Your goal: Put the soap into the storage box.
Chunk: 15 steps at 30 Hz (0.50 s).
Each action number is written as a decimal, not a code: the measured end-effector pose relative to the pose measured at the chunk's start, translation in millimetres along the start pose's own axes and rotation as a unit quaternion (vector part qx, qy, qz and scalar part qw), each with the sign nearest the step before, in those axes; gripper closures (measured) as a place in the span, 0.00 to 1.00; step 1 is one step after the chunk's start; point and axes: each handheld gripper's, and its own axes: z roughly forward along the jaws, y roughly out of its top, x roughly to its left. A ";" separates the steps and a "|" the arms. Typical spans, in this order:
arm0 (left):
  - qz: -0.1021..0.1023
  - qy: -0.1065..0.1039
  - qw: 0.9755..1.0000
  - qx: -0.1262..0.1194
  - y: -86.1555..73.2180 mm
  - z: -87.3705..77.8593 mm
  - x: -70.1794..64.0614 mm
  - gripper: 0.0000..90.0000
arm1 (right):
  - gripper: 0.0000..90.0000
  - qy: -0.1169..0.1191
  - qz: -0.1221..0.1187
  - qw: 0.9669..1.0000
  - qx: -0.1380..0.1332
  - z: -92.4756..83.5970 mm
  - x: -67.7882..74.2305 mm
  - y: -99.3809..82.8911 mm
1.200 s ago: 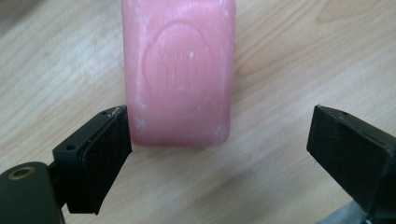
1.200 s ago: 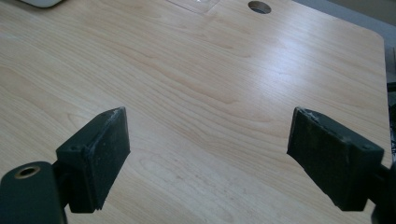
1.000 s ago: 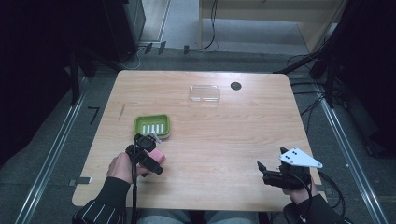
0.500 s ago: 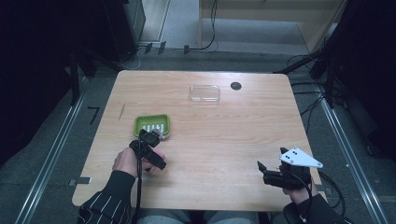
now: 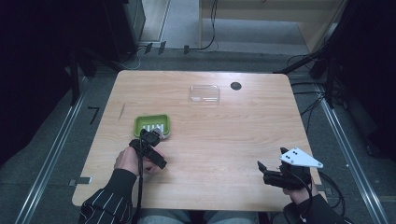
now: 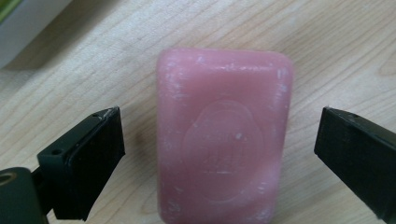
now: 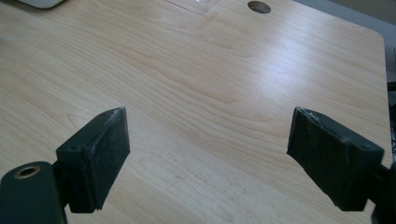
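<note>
While the left gripper (image 6: 217,154) hangs over the pink soap (image 6: 223,137), its jaws stand wide apart, one on each side of the bar and not touching it. The soap lies flat on the table (image 5: 243,135), near the left edge, just beside the green dish (image 5: 152,126). The right gripper (image 7: 210,158) is also spread wide, holding nothing, over bare wood near the front right corner. The risk, I think, is slipping — the smooth bar may squirt out if the jaws close off-centre or too high.

A pink soap bar (image 6: 223,144) lies flat on the wooden table (image 6: 327,51).
</note>
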 end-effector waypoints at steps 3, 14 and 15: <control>0.001 -0.002 1.000 0.001 0.1 0.3 0.3 0.05 | 0.15 0.000 0.000 1.000 -0.001 0.0 0.0 0.0; 0.008 -0.001 1.000 0.000 -0.4 1.7 -1.7 0.25 | 0.15 0.000 0.002 1.000 -0.001 -0.4 0.1 -0.1; 0.011 0.000 1.000 0.000 -0.4 2.1 -1.9 0.27 | 0.15 -0.001 0.002 1.000 -0.001 -0.3 0.0 -0.1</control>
